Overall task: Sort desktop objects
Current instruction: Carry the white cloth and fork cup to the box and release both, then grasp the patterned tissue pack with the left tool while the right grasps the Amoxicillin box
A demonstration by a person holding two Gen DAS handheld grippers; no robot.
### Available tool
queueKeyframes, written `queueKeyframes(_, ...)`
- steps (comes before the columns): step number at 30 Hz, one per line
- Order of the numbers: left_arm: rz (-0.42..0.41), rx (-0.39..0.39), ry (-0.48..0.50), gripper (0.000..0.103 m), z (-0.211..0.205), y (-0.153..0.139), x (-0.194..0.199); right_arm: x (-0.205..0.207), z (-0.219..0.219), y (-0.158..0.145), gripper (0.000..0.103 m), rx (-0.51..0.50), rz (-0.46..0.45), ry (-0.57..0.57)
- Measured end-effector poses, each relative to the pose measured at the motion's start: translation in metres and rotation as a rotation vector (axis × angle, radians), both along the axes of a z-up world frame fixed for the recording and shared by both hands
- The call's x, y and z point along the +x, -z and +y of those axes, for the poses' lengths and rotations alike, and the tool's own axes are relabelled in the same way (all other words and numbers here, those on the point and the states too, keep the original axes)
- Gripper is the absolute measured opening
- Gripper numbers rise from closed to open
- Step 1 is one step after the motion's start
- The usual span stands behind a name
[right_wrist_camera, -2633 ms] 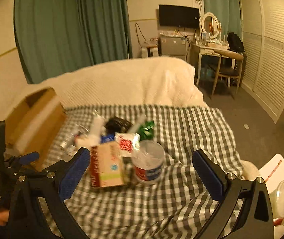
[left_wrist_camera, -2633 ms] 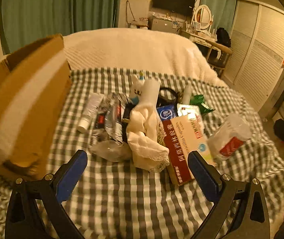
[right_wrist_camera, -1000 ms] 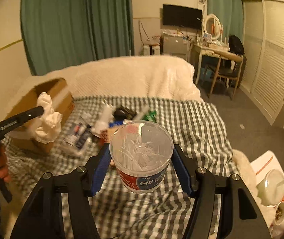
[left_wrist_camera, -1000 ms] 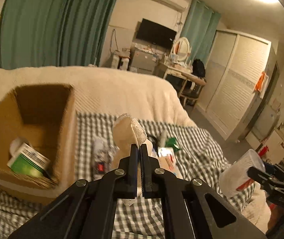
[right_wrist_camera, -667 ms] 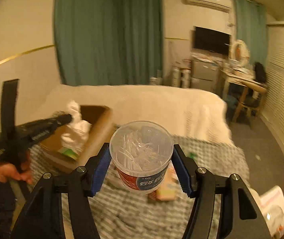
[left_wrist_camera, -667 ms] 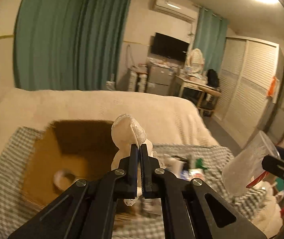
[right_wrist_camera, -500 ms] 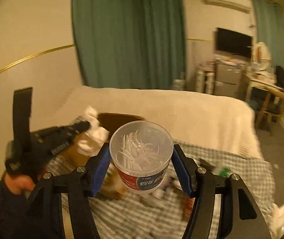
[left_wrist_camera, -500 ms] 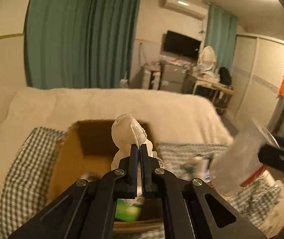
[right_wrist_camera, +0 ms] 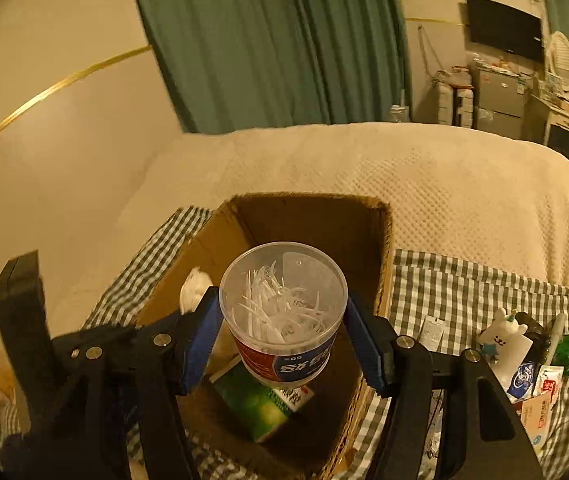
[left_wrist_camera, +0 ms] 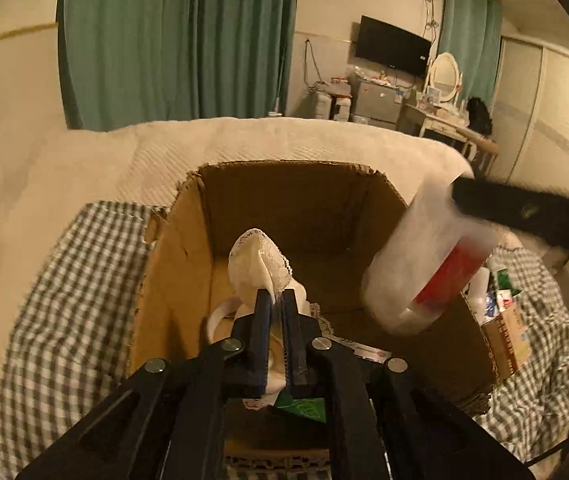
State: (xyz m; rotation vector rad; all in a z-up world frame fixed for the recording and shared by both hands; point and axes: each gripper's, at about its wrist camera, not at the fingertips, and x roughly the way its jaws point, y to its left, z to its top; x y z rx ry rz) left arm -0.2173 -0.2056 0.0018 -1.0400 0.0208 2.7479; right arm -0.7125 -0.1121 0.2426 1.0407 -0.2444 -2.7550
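Both grippers hang over an open brown cardboard box [right_wrist_camera: 380, 240] that sits on a green-and-white checked cloth [right_wrist_camera: 464, 280] spread over a cream bedspread [right_wrist_camera: 404, 168]. The left gripper [left_wrist_camera: 278, 312] has a cream lace-edged cloth [left_wrist_camera: 258, 258] between its blue pads, and its jaws are opening, a narrow gap already showing beside the fabric; the cloth dangles inside the box mouth. The right gripper [right_wrist_camera: 282, 320] has a clear round plastic tub of white picks with a red and blue label [right_wrist_camera: 284, 312] between its pads, its jaws opening too (a sliver of gap shows on the right side), the tub above the box interior. Down in the box lies a green carton [right_wrist_camera: 256, 404]. More small items, among them a white bear figure [right_wrist_camera: 500, 334], lie on the checked cloth to the right of the box.
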Motion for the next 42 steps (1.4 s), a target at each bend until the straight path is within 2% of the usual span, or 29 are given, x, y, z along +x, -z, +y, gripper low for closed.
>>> queueKeyframes(1,-0.008,-0.001,-0.010,0.037,0.002,-0.004,0.003,0.003,0.006,-0.003,0.080,-0.011,0.014,0.019)
queueKeyframes(2,-0.011,0.001,-0.021,0.053,0.003,-0.008,0.005,0.007,0.009,-0.006,0.084,-0.025,0.025,0.036)
queueKeyframes(3,-0.006,0.007,-0.037,0.077,0.005,-0.014,0.010,0.016,0.012,-0.012,0.085,-0.047,0.044,0.053)
queueKeyframes(4,0.018,0.022,-0.052,0.081,0.007,-0.022,0.019,0.021,0.015,-0.017,0.085,-0.061,0.057,0.062)
queueKeyframes(9,0.061,0.056,-0.026,0.084,0.031,-0.058,0.053,0.081,0.056,-0.063,0.085,-0.037,0.139,0.111)
queueKeyframes(12,0.087,0.079,0.007,0.091,0.059,-0.079,0.077,0.126,0.085,-0.087,0.085,0.008,0.179,0.157)
queueKeyframes(15,0.096,0.099,0.054,0.093,0.097,-0.087,0.099,0.171,0.121,-0.096,0.085,0.047,0.196,0.220)
queueKeyframes(18,0.078,0.113,0.091,0.095,0.130,-0.080,0.110,0.195,0.147,-0.096,0.085,0.085,0.180,0.267)
queueKeyframes(23,0.010,0.096,0.117,0.095,0.181,-0.030,0.115,0.225,0.184,-0.061,0.085,0.132,0.128,0.309)
queueKeyframes(27,-0.060,0.065,0.103,0.095,0.209,0.021,0.109,0.229,0.197,-0.016,0.085,0.141,0.077,0.314)
queueKeyframes(32,-0.088,0.029,0.078,0.095,0.223,0.071,0.097,0.202,0.207,0.046,0.085,0.111,0.003,0.301)
queueKeyframes(40,-0.096,-0.017,0.019,0.095,0.225,0.123,0.054,0.153,0.213,0.133,0.085,0.116,-0.080,0.271)
queueKeyframes(42,-0.057,-0.070,-0.001,0.095,0.230,0.129,0.050,0.142,0.213,0.149,0.086,0.116,-0.096,0.262)
